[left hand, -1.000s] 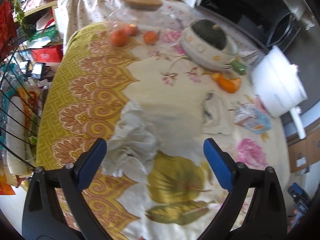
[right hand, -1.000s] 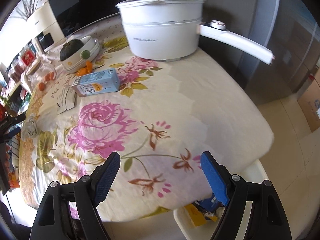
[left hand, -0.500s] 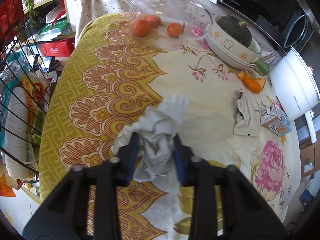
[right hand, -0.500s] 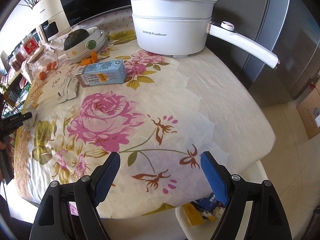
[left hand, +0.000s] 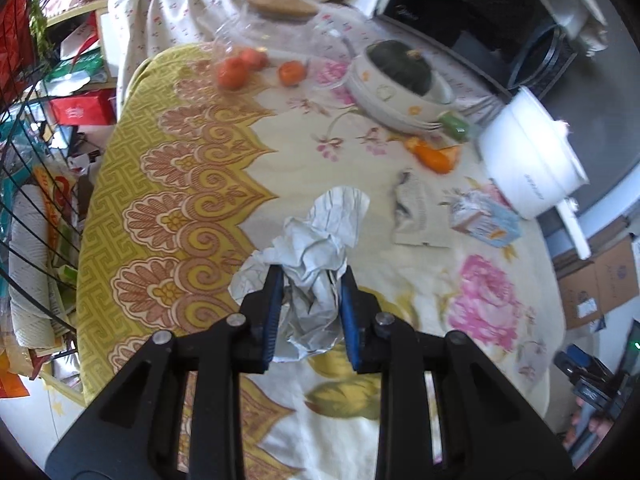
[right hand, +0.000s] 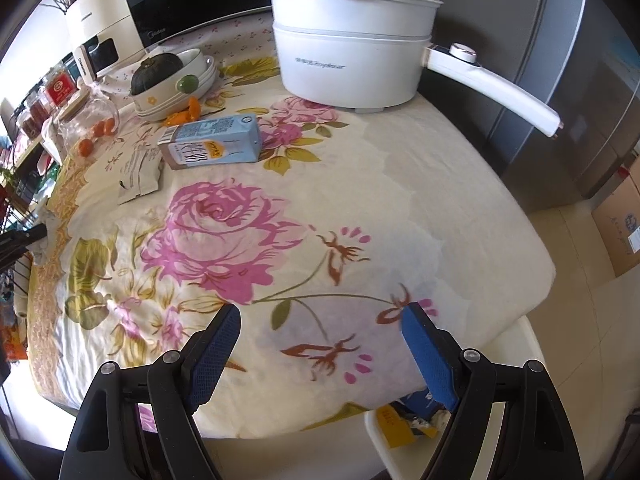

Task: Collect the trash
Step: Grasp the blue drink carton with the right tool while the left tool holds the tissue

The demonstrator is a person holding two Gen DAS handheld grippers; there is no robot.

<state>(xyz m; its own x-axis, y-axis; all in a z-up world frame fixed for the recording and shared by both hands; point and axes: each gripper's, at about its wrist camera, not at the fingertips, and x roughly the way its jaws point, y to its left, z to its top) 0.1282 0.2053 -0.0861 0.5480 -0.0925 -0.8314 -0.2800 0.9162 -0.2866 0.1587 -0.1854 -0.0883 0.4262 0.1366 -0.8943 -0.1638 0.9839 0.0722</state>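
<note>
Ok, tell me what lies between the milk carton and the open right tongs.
Only bare floral tablecloth: in the right wrist view nothing sits between the milk carton and the right tongs, which hang open.

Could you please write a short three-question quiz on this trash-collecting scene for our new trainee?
1. True or false: the left tool is shut on the crumpled paper.
2. What lies nearest the milk carton? A) flat white wrapper B) glass jar C) white electric pot
3. Fill in: the right tool is ___, holding nothing.

Key: 1 true; 2 A; 3 open.
</note>
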